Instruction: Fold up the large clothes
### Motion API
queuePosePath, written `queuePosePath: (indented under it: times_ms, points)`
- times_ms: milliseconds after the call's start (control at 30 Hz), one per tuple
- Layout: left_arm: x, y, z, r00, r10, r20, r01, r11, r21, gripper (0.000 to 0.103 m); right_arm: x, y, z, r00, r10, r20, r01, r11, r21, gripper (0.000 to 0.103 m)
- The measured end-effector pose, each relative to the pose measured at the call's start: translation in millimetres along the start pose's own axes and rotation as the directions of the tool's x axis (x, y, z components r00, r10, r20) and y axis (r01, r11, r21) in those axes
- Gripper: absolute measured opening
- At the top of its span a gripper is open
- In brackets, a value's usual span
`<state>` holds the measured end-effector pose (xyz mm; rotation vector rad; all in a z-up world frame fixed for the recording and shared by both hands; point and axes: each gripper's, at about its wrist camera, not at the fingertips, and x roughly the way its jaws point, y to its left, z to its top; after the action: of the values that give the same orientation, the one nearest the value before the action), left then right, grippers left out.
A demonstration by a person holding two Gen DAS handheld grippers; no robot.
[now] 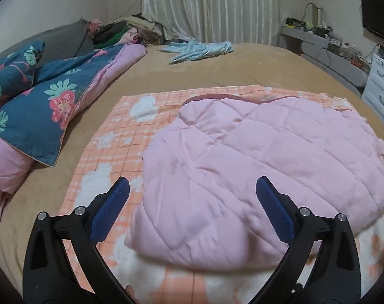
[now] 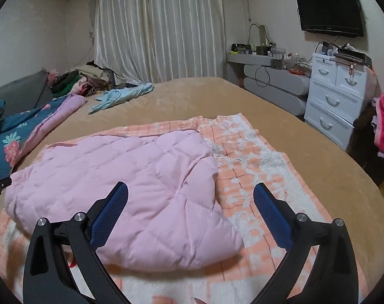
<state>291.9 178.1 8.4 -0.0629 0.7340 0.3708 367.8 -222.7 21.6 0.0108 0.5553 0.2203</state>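
Hovering over the pink quilted garment [image 1: 255, 167], folded atop an orange checked blanket [image 1: 111, 136] near the bed's [image 1: 217, 65] front edge. Left gripper [image 1: 192, 212] and right gripper [image 2: 190, 215] fingers spread wide, pinching nothing

Bare tan bedspread [image 2: 280, 106] lies open on the right of the frame and across the far middle, giving clear passage. At centre the folded pink quilted garment [image 2: 131, 177] bulges atop the orange checked blanket [image 2: 255, 174]. A floral duvet [image 1: 40, 106] blocks the left; a blue cloth [image 1: 199, 49] lies upper centre.
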Motion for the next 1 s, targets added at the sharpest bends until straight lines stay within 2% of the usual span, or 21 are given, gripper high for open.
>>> queuePosePath:
  times_ms: [267, 367, 500, 767, 867, 900, 967, 1000]
  points:
    - [-37, -15, -25, 0.999, -0.041, 0.012, 0.041, 0.999, 0.023, 0.094, -35, 1, -15, 0.999, 0.035, 0.030, -0.038, 0.995, 0.087, 0.099]
    - [-45, -19, -35, 0.999, -0.035, 0.011, 0.035, 0.999, 0.030, 0.094, -41, 4, -23, 1.000, -0.001, 0.024, 0.000, 0.997, 0.073, 0.099]
    - [-52, -25, -47, 0.999, -0.034, 0.000, 0.034, 0.998, 0.044, 0.094, -45, 7, -34, 1.000, -0.017, 0.001, 0.016, 0.997, 0.070, 0.099]
    - [-49, -25, -68, 0.996, -0.071, -0.048, 0.071, 0.997, 0.002, 0.094, -43, 5, -63, 0.997, 0.000, -0.075, 0.008, 0.993, 0.116, 0.099]
    - [-35, -18, -76, 0.990, -0.108, -0.096, 0.103, 0.993, -0.059, 0.094, -26, 2, -74, 0.987, 0.039, -0.154, -0.014, 0.987, 0.161, 0.099]
    - [-27, -13, -79, 0.982, -0.141, -0.125, 0.128, 0.986, -0.108, 0.094, -22, 1, -77, 0.985, 0.043, -0.168, -0.014, 0.985, 0.172, 0.099]
    - [-11, -2, -84, 0.962, -0.218, -0.162, 0.181, 0.959, -0.217, 0.094, -8, -4, -83, 0.976, 0.055, -0.211, -0.010, 0.978, 0.211, 0.099]
    - [-3, 5, -88, 0.946, -0.277, -0.171, 0.222, 0.933, -0.284, 0.094, -4, -5, -84, 0.973, 0.061, -0.223, -0.009, 0.975, 0.224, 0.099]
